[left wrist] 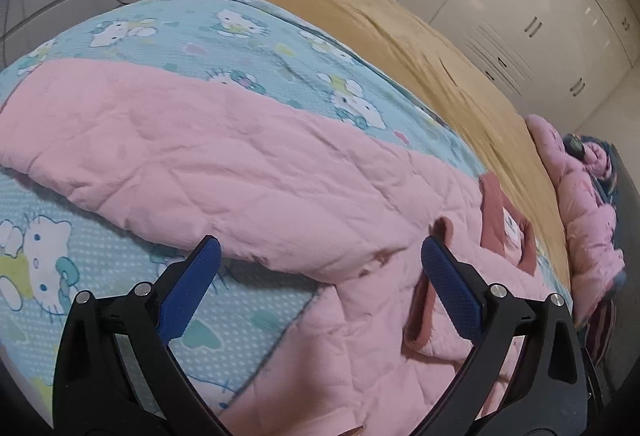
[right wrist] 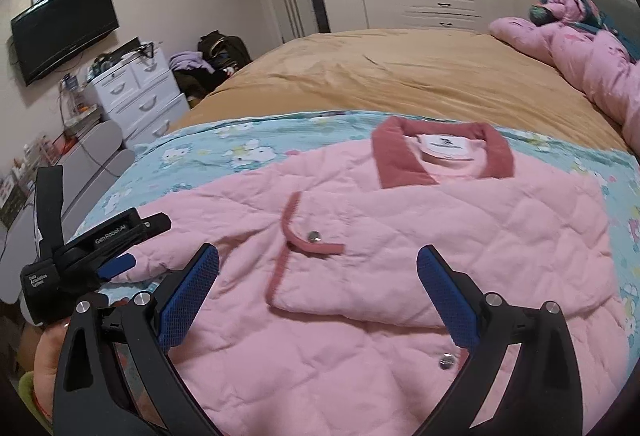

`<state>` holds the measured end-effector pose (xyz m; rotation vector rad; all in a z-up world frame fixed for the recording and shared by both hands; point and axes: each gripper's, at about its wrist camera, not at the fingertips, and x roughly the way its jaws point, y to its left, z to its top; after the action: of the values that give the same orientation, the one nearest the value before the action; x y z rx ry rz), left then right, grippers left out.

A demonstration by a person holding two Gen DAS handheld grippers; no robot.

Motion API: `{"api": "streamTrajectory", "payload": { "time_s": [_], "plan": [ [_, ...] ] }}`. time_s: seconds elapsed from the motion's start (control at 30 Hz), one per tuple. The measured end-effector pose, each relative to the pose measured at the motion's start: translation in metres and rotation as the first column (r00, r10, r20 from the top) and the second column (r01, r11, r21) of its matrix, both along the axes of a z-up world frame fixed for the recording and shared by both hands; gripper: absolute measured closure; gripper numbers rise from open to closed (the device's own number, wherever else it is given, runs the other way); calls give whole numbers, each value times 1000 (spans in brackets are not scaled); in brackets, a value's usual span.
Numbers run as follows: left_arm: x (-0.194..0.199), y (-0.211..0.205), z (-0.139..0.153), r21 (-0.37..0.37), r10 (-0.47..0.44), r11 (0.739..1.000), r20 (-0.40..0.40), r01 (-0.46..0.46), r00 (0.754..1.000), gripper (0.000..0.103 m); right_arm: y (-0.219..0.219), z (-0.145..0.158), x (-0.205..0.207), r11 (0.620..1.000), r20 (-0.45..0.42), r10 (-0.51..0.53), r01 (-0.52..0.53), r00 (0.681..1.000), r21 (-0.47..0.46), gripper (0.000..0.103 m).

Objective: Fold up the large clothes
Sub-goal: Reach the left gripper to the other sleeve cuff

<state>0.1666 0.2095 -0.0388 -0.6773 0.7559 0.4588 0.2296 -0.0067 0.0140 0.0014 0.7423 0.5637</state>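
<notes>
Where the left wrist view looks along its own fingers, one pink quilted jacket (left wrist: pixel 280 172) lies on a blue cartoon-print blanket (left wrist: pixel 224 36), itself spread over a tan bedsheet (left wrist: pixel 400 36). One sleeve runs out flat across the blanket toward the left edge. Left gripper (left wrist: pixel 320 260) hovers just over the sleeve's near edge, jaws wide apart, holding nothing. One pink bundle of bedding (left wrist: pixel 580 204) sits at the far right; white wardrobes (left wrist: pixel 520 16) behind. Right wrist view: same jacket (right wrist: pixel 400 256) seen from the front, lying open-side up, with one dark pink collar (right wrist: pixel 440 152), one white label, two metal snaps (right wrist: pixel 314 235) counted, one on the chest pocket flap and one lower down. Right gripper (right wrist: pixel 318 272) hangs over the jacket's lower front, jaws wide apart, empty. Only this view shows the left gripper (right wrist: pixel 116 264) from outside, low at the sleeve, a hand (right wrist: pixel 48 364) beneath it, plus one wall TV (right wrist: pixel 64 28), one white drawer unit (right wrist: pixel 140 92) and one clock.
</notes>
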Motion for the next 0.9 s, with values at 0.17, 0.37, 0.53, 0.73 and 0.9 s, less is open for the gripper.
{"api": "streamTrajectory", "payload": {
  "time_s": [0.17,0.37,0.53,0.73,0.9],
  "plan": [
    [-9,21,1,4,79,997,-9,-79,997,9,21,8,1,999,14,35,-35,999,-2,4],
    [-22,51,-3,-16,180,984,-25,-180,983,9,42,8,4,998,5,66,-66,998,-10,4],
    [-36,71,-4,-31,245,969,-23,-245,969,9,62,3,3,994,-2,105,-105,995,-27,4],
    [-54,98,-10,-70,327,942,-32,-329,944,9,82,0,0,990,-16,142,-142,990,-20,4],
    [-64,117,-18,-85,392,915,-55,-395,919,9,95,-2,-4,986,-26,169,-169,985,-8,4]
  ]
}}
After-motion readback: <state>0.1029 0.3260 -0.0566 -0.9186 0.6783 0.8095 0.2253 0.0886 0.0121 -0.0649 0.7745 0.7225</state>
